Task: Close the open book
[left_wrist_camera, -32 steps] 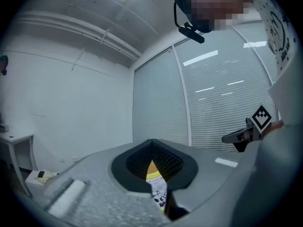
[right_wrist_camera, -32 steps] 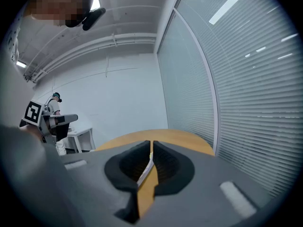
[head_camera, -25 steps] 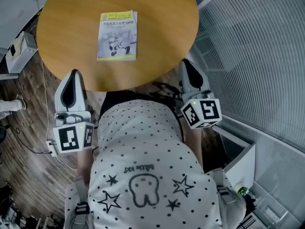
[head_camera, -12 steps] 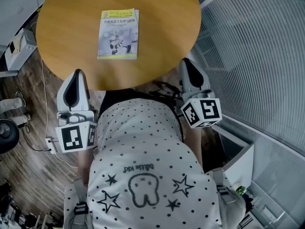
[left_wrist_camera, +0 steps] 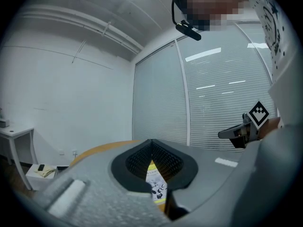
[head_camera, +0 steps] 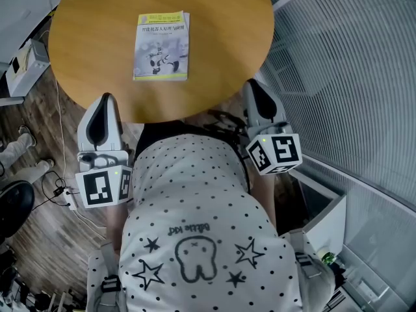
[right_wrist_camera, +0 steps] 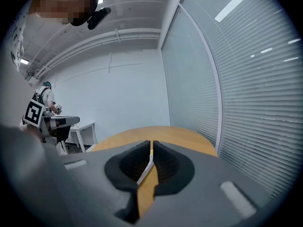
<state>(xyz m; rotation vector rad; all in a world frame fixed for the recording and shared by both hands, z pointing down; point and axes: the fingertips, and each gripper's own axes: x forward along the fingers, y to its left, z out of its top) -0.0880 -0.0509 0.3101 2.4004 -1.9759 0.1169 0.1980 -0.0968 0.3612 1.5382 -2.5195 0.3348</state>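
A book (head_camera: 161, 47) lies closed and flat on the round wooden table (head_camera: 221, 38), its pale illustrated cover up and the yellow band at the far end. My left gripper (head_camera: 104, 100) hovers at the table's near left edge, short of the book, jaws shut and empty. My right gripper (head_camera: 254, 87) sits at the near right edge, also shut with nothing held. In the left gripper view the book (left_wrist_camera: 155, 184) shows through the slot behind the closed jaws (left_wrist_camera: 151, 144). The right gripper view shows its jaws (right_wrist_camera: 151, 144) meeting over the tabletop.
The person's dotted shirt (head_camera: 195, 226) fills the lower head view. Slatted blinds (head_camera: 351, 64) run along the right. A small white table (head_camera: 26, 67) and cables (head_camera: 52, 194) lie on the wooden floor at left, with someone's feet (head_camera: 26, 168) and a dark chair (head_camera: 13, 207).
Book and both grippers have kept still. At the left edge of the head view, someone's feet and a dark chair have shifted about on the floor.
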